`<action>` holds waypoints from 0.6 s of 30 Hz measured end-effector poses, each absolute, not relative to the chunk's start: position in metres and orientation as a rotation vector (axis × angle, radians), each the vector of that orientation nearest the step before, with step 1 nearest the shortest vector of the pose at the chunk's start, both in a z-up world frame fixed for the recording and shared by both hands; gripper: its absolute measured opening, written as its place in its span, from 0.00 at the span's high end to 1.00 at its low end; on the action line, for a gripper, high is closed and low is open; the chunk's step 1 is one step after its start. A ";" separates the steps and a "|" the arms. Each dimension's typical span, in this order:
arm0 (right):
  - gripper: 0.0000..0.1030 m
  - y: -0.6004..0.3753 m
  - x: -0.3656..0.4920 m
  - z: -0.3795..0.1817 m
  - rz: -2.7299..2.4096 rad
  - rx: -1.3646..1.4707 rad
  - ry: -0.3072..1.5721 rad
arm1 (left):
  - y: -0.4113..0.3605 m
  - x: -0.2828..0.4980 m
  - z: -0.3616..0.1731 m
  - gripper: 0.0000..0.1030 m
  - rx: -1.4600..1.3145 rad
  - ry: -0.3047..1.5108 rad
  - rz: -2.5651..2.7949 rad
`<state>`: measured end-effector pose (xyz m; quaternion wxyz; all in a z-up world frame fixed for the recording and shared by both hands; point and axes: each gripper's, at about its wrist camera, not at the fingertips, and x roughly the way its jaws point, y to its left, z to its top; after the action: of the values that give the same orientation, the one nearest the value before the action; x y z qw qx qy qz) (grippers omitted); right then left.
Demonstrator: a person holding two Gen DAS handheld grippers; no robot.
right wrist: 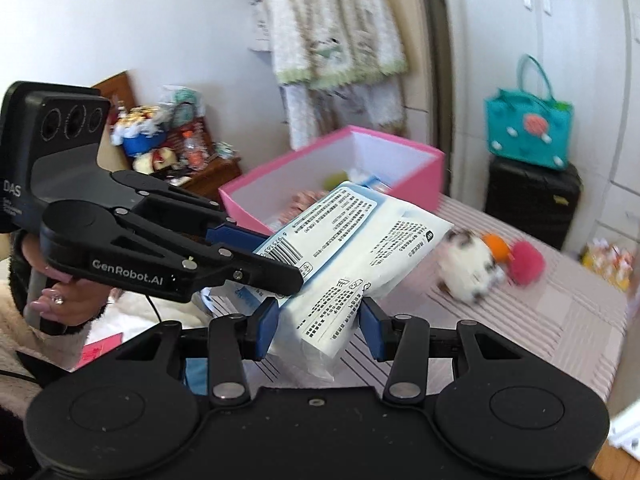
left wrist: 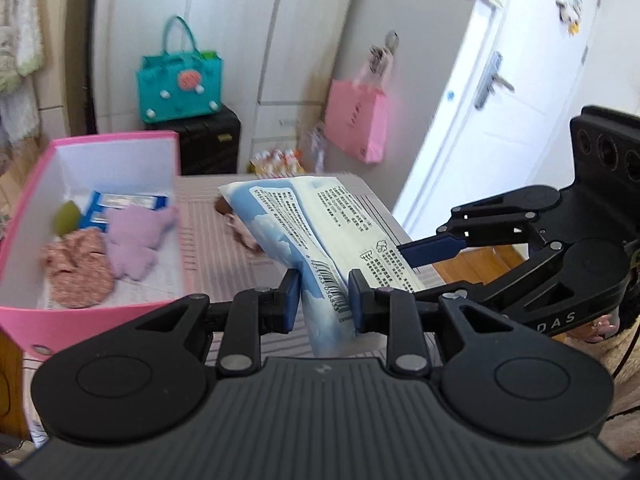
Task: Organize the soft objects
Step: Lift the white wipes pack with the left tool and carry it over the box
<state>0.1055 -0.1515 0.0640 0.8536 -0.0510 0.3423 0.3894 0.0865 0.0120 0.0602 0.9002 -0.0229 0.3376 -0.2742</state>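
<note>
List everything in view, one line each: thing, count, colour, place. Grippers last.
tissue pack: 1, white and blue, held up over the bed
storage box: 1, pink outside, white inside, on the bed
purple plush: 1, lilac, inside the box
floral cloth: 1, pink, inside the box
cat plush: 1, white with dark patches, on the bed
pom-pom: 1, pink, beside the cat plush
tote bag: 1, teal, on a black case
left gripper: shut on the pack
right gripper: shut on the pack

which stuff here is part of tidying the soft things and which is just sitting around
Part of the job: tissue pack held by left hand-held gripper and right hand-held gripper; pink box; plush toy.

Just lying about: teal handbag, pink paper bag, black suitcase.
</note>
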 end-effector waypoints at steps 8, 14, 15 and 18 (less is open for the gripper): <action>0.62 -0.109 0.132 0.077 0.905 -0.118 0.676 | 0.060 0.088 0.075 0.77 -0.072 0.653 -0.488; 0.69 -0.076 0.168 0.078 0.941 -0.106 0.646 | 0.101 0.106 0.078 0.77 -0.140 0.627 -0.417; 0.70 -0.069 0.177 0.076 0.941 -0.110 0.656 | 0.110 0.111 0.076 0.77 -0.166 0.632 -0.409; 0.70 -0.051 0.200 0.070 0.952 -0.098 0.702 | 0.128 0.128 0.068 0.77 -0.218 0.662 -0.390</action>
<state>0.2005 -0.0507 0.0696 0.8290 -0.0463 0.3307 0.4487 0.1283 0.1283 0.0684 0.9214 -0.1063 0.3221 -0.1898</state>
